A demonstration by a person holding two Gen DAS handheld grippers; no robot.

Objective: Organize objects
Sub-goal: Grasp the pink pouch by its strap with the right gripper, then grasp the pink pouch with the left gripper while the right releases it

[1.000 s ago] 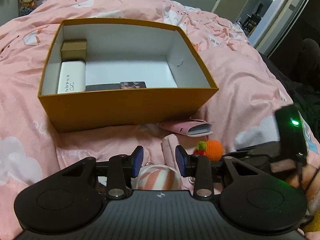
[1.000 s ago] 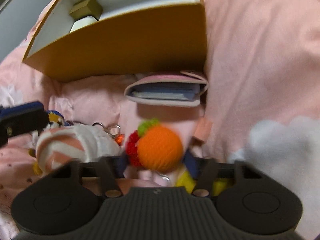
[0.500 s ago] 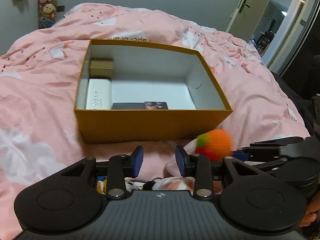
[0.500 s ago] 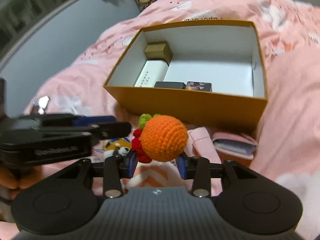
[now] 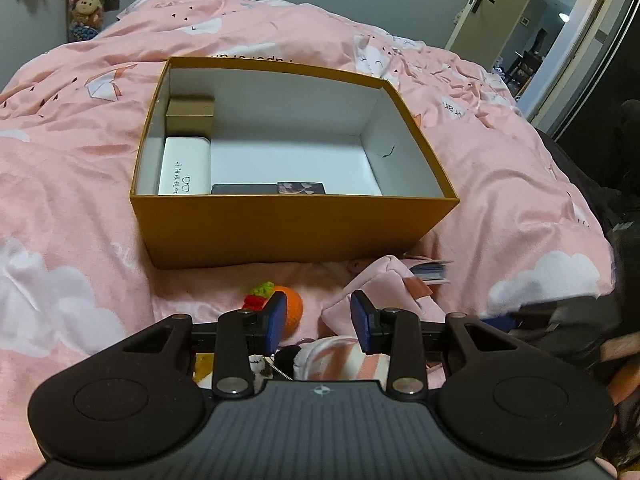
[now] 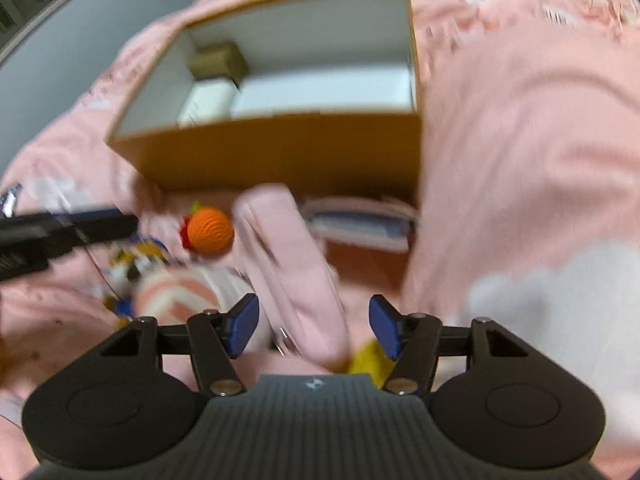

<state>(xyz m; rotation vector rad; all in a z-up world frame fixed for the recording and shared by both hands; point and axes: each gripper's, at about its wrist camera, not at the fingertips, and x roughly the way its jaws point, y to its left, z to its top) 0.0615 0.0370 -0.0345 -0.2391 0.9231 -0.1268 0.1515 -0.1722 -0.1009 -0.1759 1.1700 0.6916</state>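
A crocheted orange ball (image 5: 294,306) (image 6: 210,231) with a green and red tuft lies loose on the pink duvet, in front of the orange cardboard box (image 5: 296,232) (image 6: 280,152). My right gripper (image 6: 314,326) hovers above a pink pouch (image 6: 288,264) with its jaws opening wide, pads touching nothing. My left gripper (image 5: 318,322) stands partly open with nothing held, its left finger just in front of the ball. Inside the box sit a small gold box (image 5: 190,116), a white power bank (image 5: 184,166) and two dark cards (image 5: 244,189).
A pink card wallet (image 5: 428,272) (image 6: 360,224) lies against the box's front right corner. A pink-and-white striped soft thing (image 5: 340,360) (image 6: 176,292) and small keychain toys (image 6: 136,258) crowd the duvet below both grippers. Plush toys hang on the wall far left; a doorway opens far right.
The right gripper lifted the orange ball, then its jaws widened and let it go. The ball now lies on the duvet before the box. The left gripper's jaws kept their gap.
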